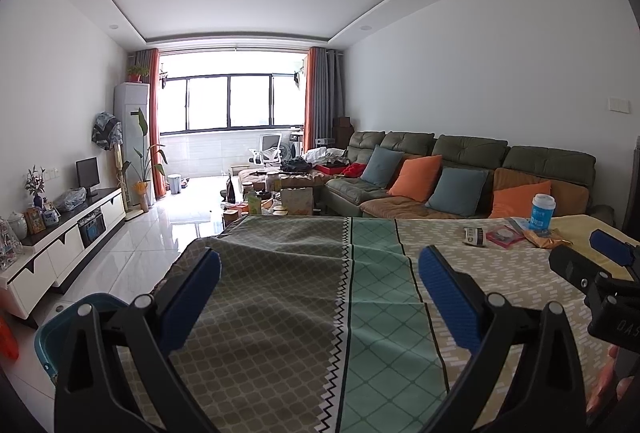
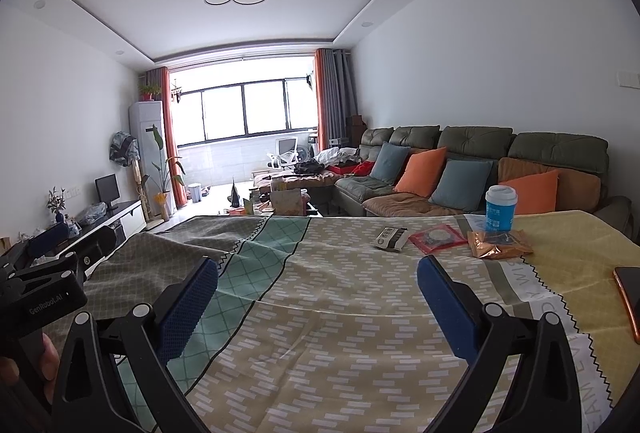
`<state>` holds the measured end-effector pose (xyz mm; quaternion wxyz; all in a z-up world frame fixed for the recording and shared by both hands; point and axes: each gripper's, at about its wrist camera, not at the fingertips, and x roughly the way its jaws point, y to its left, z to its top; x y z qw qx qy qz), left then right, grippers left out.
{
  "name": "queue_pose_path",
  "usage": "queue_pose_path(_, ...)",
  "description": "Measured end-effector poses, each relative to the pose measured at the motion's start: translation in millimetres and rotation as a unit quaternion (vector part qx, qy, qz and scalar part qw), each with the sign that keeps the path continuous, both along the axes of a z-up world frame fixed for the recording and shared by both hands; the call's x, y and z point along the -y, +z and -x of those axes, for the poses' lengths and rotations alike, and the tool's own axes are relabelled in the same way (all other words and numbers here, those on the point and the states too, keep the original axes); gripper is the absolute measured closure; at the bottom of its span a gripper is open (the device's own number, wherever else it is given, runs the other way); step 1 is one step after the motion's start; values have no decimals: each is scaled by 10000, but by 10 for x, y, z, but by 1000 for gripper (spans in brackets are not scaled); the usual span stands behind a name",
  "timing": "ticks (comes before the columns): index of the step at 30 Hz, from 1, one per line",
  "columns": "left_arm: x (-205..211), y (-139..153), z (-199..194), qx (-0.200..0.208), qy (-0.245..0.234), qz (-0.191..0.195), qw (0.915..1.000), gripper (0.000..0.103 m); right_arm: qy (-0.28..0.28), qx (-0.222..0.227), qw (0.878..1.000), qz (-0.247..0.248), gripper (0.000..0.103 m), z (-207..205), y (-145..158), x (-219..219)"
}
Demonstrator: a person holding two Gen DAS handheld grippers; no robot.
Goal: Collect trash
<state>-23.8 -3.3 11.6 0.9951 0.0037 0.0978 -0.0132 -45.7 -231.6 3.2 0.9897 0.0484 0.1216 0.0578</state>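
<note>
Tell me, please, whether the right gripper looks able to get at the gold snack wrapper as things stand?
Probably yes: the right gripper is open, and only bare tablecloth lies between it and the gold snack wrapper, though the cup stands right behind it.

Black left gripper [image 1: 320, 273], blue-padded jaws, silver rivets
</note>
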Motion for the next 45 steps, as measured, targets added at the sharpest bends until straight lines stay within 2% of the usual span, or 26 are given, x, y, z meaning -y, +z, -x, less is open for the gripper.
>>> queue_pose_path(45, -25, -31, -21, -23, 7, -15, 10000, 4, -1, 9, 10000, -13, 4, 14, -26, -14)
